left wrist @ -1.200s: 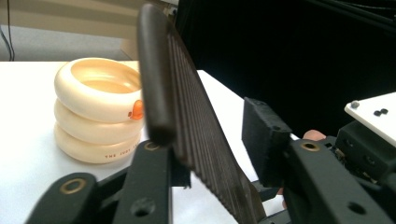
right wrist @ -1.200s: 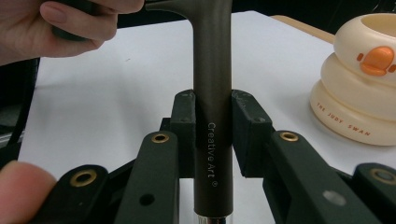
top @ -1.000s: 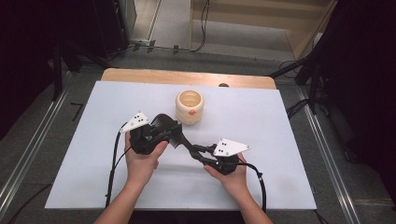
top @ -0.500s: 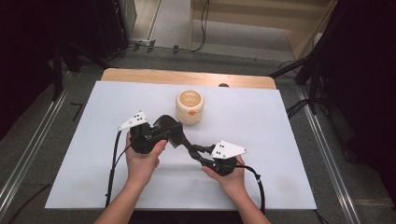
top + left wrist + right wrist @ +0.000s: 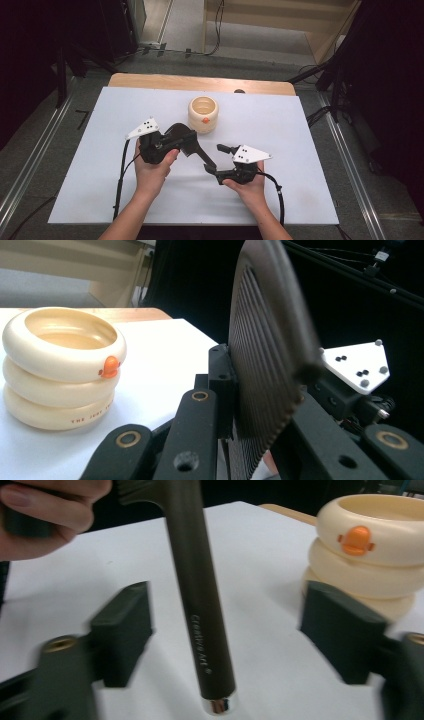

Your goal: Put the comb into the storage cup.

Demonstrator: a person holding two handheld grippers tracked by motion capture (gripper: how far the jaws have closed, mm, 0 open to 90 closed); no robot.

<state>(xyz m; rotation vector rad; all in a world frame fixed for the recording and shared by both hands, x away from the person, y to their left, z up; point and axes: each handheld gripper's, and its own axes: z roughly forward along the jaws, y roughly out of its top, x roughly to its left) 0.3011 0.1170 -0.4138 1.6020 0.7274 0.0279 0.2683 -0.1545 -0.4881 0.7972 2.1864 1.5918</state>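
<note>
The right hand-held gripper (image 5: 220,159) springs apart off the dark brush handle (image 5: 200,605); the left hand-held gripper (image 5: 186,141) clamps the ribbed brush head (image 5: 265,355).

The tabletop (image 5: 300,130) is seen from above and behind the person, looking forward and down, at some distance. From the left hand-held gripper (image 5: 197,150), the scene is viewed low and close along a ribbed dark brush head (image 5: 270,355), with the cream ringed cup (image 5: 62,367) at left. From the right hand-held gripper (image 5: 220,160), the brush handle (image 5: 200,610) is viewed very near. The cup (image 5: 370,545) is shared by all three views.
</note>
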